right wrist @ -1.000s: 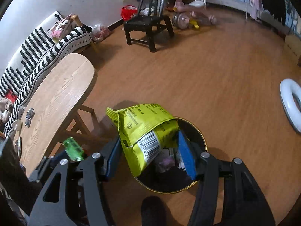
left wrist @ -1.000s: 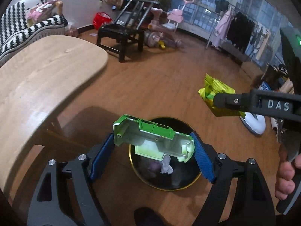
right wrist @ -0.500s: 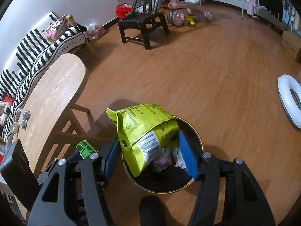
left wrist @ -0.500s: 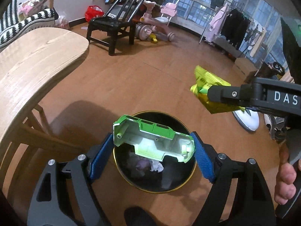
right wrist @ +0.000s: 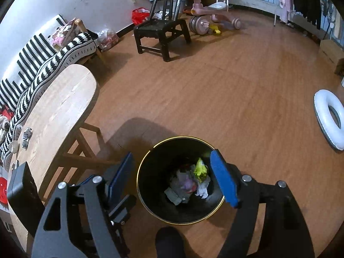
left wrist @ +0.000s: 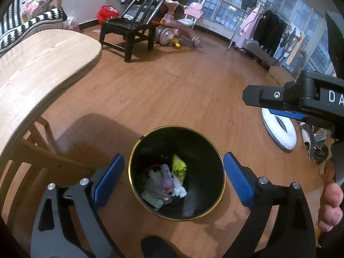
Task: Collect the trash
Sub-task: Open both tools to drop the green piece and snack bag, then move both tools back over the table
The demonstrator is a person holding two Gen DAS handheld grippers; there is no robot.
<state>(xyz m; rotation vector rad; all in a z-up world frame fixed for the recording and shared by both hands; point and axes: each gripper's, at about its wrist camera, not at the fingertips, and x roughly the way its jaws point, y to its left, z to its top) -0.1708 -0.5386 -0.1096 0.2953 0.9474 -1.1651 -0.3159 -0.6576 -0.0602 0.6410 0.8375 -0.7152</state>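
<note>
Glossy black bin (left wrist: pixel 150 142), wood-grain floor (left wrist: pixel 172 90), matt wooden table (left wrist: pixel 38 64)

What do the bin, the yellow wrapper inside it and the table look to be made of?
Bin: smooth black wall with a thin gold rim, probably painted metal or plastic. Yellow wrapper: crumpled glossy film, likely plastic or foil. Table: pale wood, with visible grain and a matte finish.

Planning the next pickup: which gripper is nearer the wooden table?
Left. The left gripper hangs over the bin beside the wooden table; the right gripper sits further right, away from it.
</note>
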